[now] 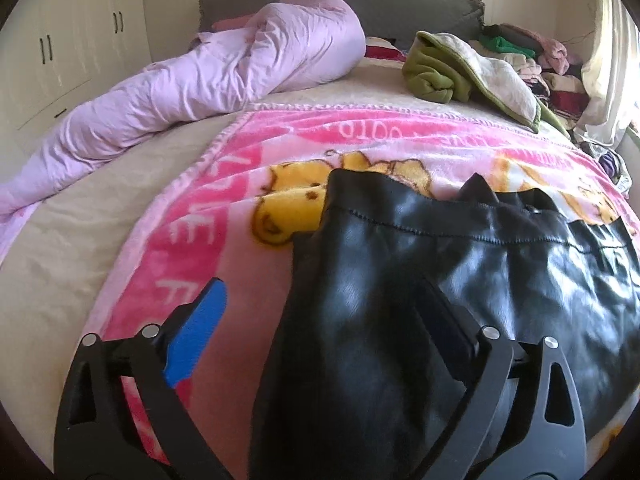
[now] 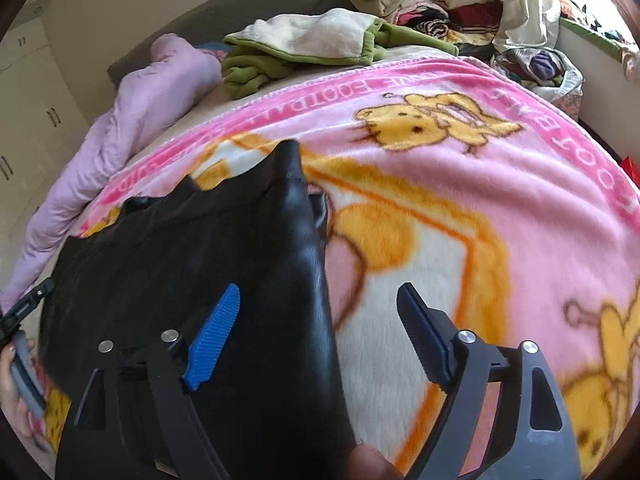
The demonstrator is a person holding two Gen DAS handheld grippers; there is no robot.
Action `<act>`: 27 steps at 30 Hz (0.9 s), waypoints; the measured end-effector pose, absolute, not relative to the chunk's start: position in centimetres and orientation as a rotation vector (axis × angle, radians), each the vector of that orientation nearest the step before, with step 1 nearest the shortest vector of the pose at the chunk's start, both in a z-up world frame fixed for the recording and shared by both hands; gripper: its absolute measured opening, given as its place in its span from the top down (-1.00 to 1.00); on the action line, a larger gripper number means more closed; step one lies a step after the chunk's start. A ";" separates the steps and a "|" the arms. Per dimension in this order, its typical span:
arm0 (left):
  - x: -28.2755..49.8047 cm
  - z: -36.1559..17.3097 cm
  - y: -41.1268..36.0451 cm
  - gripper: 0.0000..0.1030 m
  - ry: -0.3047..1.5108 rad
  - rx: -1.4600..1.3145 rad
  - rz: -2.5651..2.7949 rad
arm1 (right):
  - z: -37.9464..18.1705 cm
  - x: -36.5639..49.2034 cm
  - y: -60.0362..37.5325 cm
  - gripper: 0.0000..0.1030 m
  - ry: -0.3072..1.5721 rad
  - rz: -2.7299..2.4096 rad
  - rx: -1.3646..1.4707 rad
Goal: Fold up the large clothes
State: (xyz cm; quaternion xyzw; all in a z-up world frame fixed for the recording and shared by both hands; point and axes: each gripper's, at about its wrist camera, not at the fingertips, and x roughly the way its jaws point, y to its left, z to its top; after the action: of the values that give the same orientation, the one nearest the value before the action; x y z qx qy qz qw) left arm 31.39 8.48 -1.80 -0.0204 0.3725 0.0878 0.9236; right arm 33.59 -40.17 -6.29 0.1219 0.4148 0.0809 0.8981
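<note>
A shiny black leather-look garment (image 1: 432, 264) lies spread on a pink cartoon blanket (image 1: 224, 208) on the bed. It also shows in the right wrist view (image 2: 208, 248) on the same blanket (image 2: 500, 208). My left gripper (image 1: 320, 320) is open, jaws wide, hovering over the garment's left edge, the left blue pad over the blanket. My right gripper (image 2: 320, 320) is open, straddling the garment's right edge. Neither gripper holds anything. The other gripper's body shows at the left edge of the right wrist view (image 2: 20, 320).
A rolled lilac duvet (image 1: 192, 80) lies along the bed's left side. A green and cream blanket (image 1: 472, 68) sits at the back right, also in the right wrist view (image 2: 304, 48). Piled clothes (image 1: 532, 60) are by the window. White wardrobes (image 1: 60, 48) stand left.
</note>
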 end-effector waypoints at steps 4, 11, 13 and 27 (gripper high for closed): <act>29.6 -1.4 9.1 -0.81 0.762 -0.040 0.193 | -6.2 31.6 -40.4 -0.65 0.865 0.205 0.291; 26.1 -1.3 11.5 -0.81 0.771 -0.199 0.144 | -6.6 29.4 -40.7 -0.67 0.896 0.248 0.340; 25.4 -2.1 12.0 -0.81 0.789 -0.243 0.129 | -7.1 28.9 -40.9 -0.67 0.917 0.248 0.356; 24.8 -6.4 11.9 -0.24 0.875 -0.511 -0.028 | -8.5 27.4 -41.3 0.36 0.940 0.292 0.462</act>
State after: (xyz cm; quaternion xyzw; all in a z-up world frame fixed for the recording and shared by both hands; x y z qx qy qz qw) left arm 24.78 11.85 -6.36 -0.2445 0.4189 -0.0136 0.8744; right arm 27.39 -41.34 -8.53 0.2199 0.4470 0.1389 0.8559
